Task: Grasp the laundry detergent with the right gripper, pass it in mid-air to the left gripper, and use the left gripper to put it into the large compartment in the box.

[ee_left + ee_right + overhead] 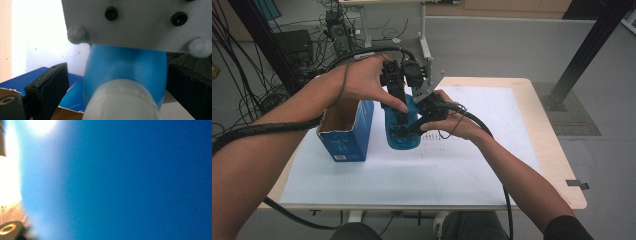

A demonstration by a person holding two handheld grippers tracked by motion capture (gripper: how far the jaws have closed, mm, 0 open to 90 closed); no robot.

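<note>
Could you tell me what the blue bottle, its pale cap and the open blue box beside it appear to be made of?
Blue bottle: probably plastic, smooth and slightly glossy, with soft highlights on its rounded shoulder.
Pale cap: likely matte white plastic, with moulded ridges around its rim.
Blue box: cardboard, printed blue outside; the inside of its open top is raw brown and the cut edge looks fibrous.

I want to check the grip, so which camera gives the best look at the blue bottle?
The high view: the blue bottle stands on the white sheet beside the open blue box, both grippers at it. The left gripper view shows its white cap and blue shoulder between black jaws. The right gripper view gives a blurred blue surface.
</note>
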